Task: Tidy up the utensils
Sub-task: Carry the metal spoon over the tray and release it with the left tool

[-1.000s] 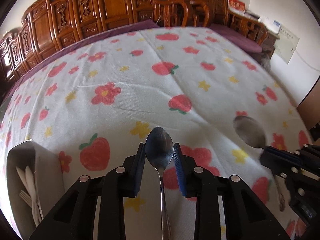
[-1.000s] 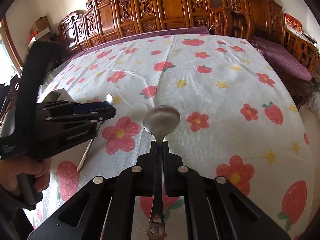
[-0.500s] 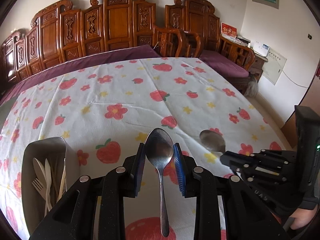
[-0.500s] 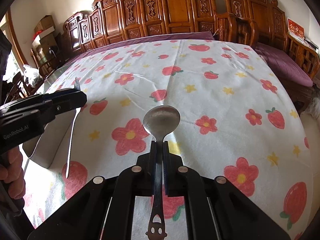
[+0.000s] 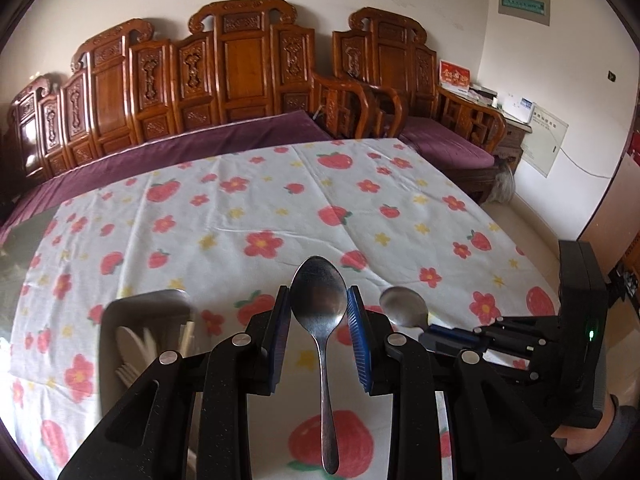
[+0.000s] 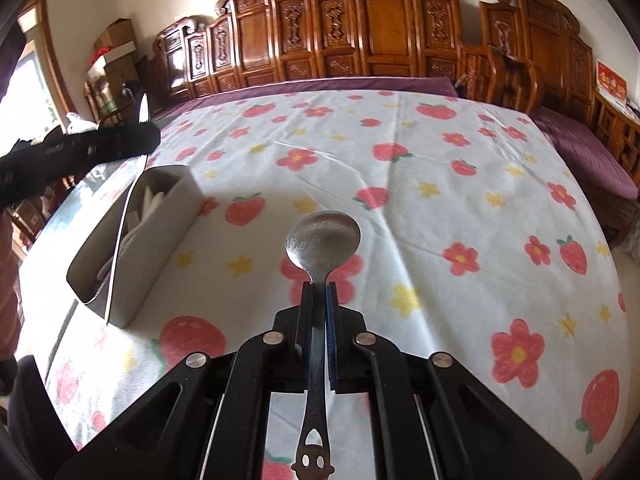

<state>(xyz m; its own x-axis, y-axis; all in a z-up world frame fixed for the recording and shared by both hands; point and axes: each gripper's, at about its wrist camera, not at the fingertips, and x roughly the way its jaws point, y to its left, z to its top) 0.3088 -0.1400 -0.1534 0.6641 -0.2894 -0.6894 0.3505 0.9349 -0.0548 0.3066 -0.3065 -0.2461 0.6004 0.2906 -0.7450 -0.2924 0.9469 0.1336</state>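
Both hands loaded, above the surface [image 5: 280,208] with its strawberry cloth.

- Left gripper [image 5: 319,320]: fingers part open, blue pads pinching the bowl edges of a plain spoon [image 5: 320,312], handle hanging down toward the camera. Grip is on the widest part, so it looks prone to pivot.
- Right gripper [image 6: 319,292]: fingers nearly closed on the neck of a cut-out spoon [image 6: 322,240], handle end pierced with a face-like pattern. Looks firm.
- White bin [image 6: 132,240] stands near the surface's left edge, white plastic cutlery [image 6: 150,200] already inside; it sits well left of the right gripper.

Step in hand, as I judge it: carry each spoon to the bin. Bring 1 gripper over the bin at a time so the 2 do not crowd. Point the handle into the opening, lower until it is inside the walls, then release. Keep the left one level; avoid quick rolls.

Writing: red card on the far side table and a wall panel, both too small to read. No brand legible on the spoons.
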